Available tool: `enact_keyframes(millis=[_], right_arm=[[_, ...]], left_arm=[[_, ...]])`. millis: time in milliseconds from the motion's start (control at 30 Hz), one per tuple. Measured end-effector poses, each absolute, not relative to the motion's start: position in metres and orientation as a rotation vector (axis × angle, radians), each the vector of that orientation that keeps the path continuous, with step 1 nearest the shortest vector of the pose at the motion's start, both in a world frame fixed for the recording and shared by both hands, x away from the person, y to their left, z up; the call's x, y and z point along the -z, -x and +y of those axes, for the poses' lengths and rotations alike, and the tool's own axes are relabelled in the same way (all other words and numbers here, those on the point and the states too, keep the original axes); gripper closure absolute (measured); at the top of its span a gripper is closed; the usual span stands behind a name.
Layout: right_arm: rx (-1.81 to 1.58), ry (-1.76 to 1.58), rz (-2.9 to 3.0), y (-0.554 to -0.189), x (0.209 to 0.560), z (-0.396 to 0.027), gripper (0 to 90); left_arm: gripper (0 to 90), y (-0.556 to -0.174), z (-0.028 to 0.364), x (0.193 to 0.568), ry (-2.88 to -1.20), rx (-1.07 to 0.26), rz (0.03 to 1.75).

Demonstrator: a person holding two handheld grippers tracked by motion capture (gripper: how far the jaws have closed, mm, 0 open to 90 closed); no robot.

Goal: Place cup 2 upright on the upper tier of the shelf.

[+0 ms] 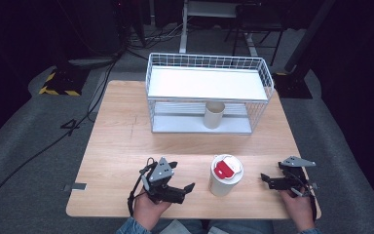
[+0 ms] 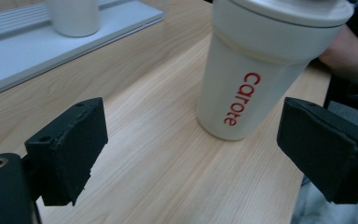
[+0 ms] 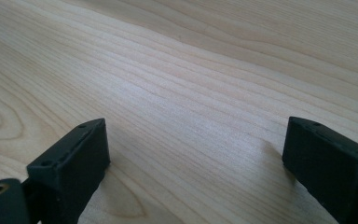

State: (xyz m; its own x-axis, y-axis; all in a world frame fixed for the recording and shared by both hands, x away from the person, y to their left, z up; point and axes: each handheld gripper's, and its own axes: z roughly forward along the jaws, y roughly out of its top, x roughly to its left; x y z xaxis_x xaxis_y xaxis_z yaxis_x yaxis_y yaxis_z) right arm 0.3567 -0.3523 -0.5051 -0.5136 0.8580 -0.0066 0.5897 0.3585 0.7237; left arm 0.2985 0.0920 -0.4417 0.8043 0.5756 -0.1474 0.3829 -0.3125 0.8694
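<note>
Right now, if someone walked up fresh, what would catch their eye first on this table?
Probably the white tumbler with its red lid flap, standing upright near the table's front edge between the left gripper and right gripper, both open and apart from it. Next, the white wire rack at the back of the wooden table, with a plain cup upright on its lower shelf.

Left tool [image 1: 189, 187] sat low at the near edge of the surface [image 1: 126, 146], gripped from below by the left hand [image 1: 148, 209], its black jaws angled toward the middle and standing wide apart with nothing between the pads. Right tool [image 1: 264, 177] was held by the right hand [image 1: 297, 207] near the right front corner, jaws pointing left across the surface, also spread wide and empty. Both forearms entered from the bottom edge, denim sleeve cuffs just visible.
</note>
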Motion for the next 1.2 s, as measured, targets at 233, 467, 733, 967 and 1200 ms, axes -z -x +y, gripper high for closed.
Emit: enact_keyframes(millis=[233, 467, 733, 967, 1200], right_arm=[[-0.954, -1.265, 2.241, -0.357, 0.505, -0.352, 7.3], [-0.954, -1.266, 2.241, -0.357, 0.505, -0.352, 7.3], [-0.954, -1.266, 2.241, -0.357, 0.505, -0.352, 7.3], [-0.953, -1.268, 2.240, -0.357, 0.505, -0.352, 7.1], [-0.953, -1.268, 2.240, -0.357, 0.505, -0.352, 7.1]], left_arm=[[8.3, -0.303, 0.068, 0.442, -1.939, -0.185, 0.653], [4.1, -0.303, 0.043, 0.446, -1.937, -0.159, 0.607], [1.5, -0.305, 0.020, 0.455, -1.946, -0.149, 0.580], [0.9, -0.310, 0.008, 0.464, -1.936, -0.175, 0.584], [0.2, -0.313, -0.007, 0.475, -1.927, -0.192, 0.554]])
